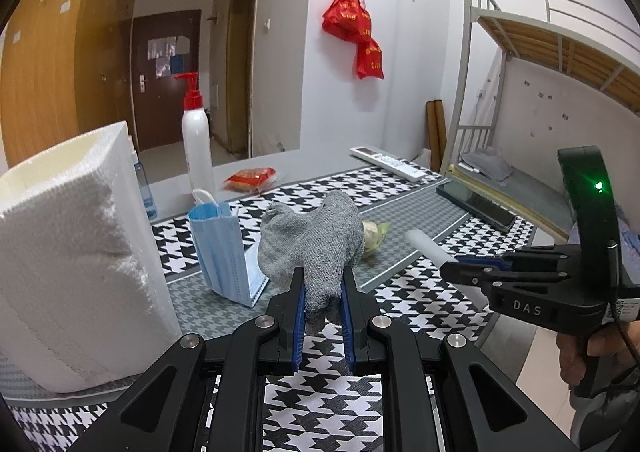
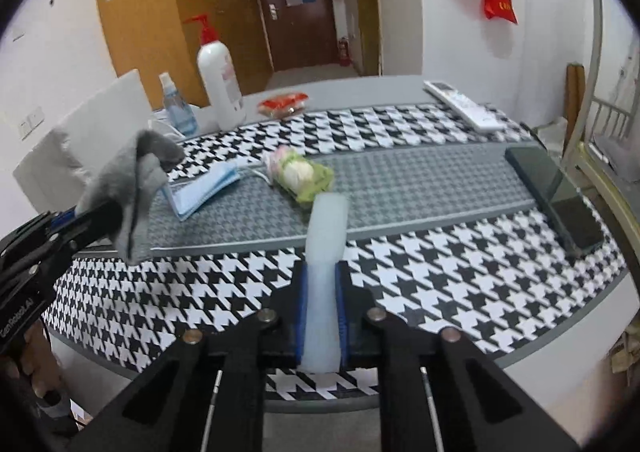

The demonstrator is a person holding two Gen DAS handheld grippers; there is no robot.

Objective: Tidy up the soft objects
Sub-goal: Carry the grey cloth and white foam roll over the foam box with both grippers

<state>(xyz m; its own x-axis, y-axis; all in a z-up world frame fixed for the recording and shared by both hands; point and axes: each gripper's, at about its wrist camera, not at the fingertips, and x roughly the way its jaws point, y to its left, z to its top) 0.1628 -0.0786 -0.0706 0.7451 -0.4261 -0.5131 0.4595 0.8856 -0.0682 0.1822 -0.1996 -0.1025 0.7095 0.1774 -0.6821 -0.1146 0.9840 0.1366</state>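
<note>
Left claw (image 1: 322, 288) holds a grey knit glove (image 1: 312, 240), pinched at its lower end, bulk bunched above the pads, off the table (image 1: 420, 292). Right claw (image 2: 322, 292) is clamped on a pale translucent soft strip (image 2: 326, 248); its long axis runs straight out along the fingers, free end pointing away toward the middle of the table, clear of the cloth. Step in hand looks like carrying both to a drop spot: keep the grips firm, lift clear, avoid dragging the strip's tip, likely floppy. Further out: blue face mask (image 1: 224, 248) beside a white foam box (image 1: 72, 252), likely the bin; wrapped pale-green soft item (image 2: 300, 174) mid-table; then pump bottle (image 1: 196, 136), red packet (image 1: 250, 178), remote (image 1: 388, 162).
</note>
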